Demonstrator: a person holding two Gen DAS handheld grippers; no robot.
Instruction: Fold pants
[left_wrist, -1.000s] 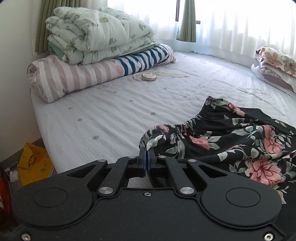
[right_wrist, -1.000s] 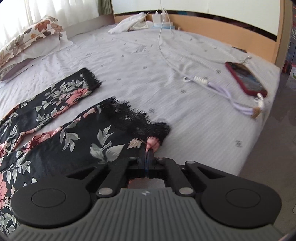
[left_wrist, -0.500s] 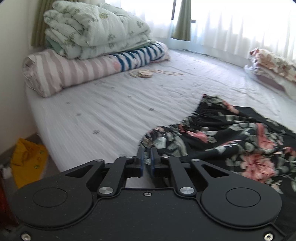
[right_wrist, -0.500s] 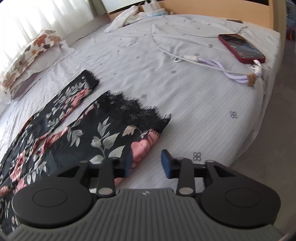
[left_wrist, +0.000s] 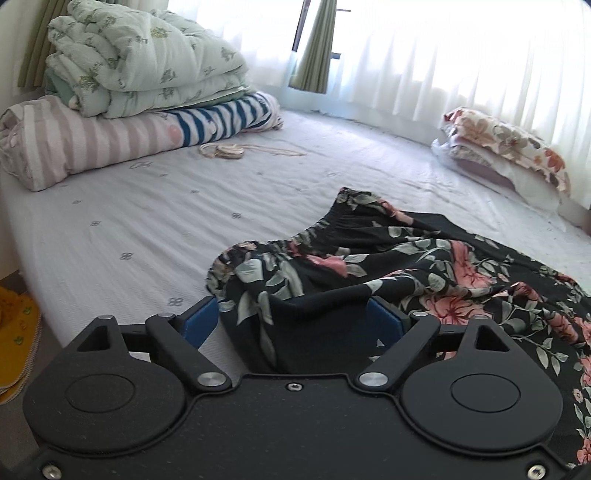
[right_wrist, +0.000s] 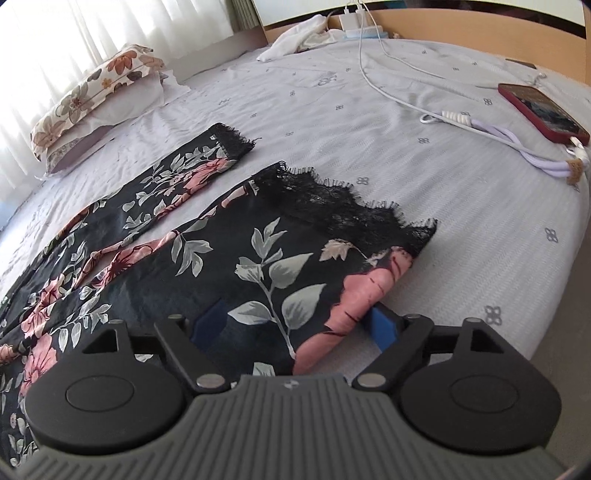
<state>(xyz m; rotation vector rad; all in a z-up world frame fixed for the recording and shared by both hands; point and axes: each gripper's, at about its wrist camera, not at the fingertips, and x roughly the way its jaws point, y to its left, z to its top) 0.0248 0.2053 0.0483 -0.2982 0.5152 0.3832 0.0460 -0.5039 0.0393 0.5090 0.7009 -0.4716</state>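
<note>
Black floral pants (left_wrist: 388, 258) lie spread on the bed. Their gathered waistband (left_wrist: 280, 251) shows in the left wrist view. My left gripper (left_wrist: 295, 319) is open wide, its blue pads on either side of the waist corner, which drapes loosely between them. In the right wrist view the two legs run to lace-trimmed hems (right_wrist: 347, 214). My right gripper (right_wrist: 295, 325) is open, its pads on either side of the near leg's edge (right_wrist: 295, 280), which lies slack between them.
Folded quilts and striped bedding (left_wrist: 129, 99) are stacked at the bed's far left, with a coiled cord (left_wrist: 221, 150) beside them. Floral pillows (left_wrist: 506, 147) lie by the curtains. A red phone (right_wrist: 543, 110) and white cables (right_wrist: 480, 129) lie at the right. The bed edge is near.
Both grippers were shut on the pants one second ago, the left on the waist corner and the right on the hem corner. Both have opened wide and let the cloth go.
</note>
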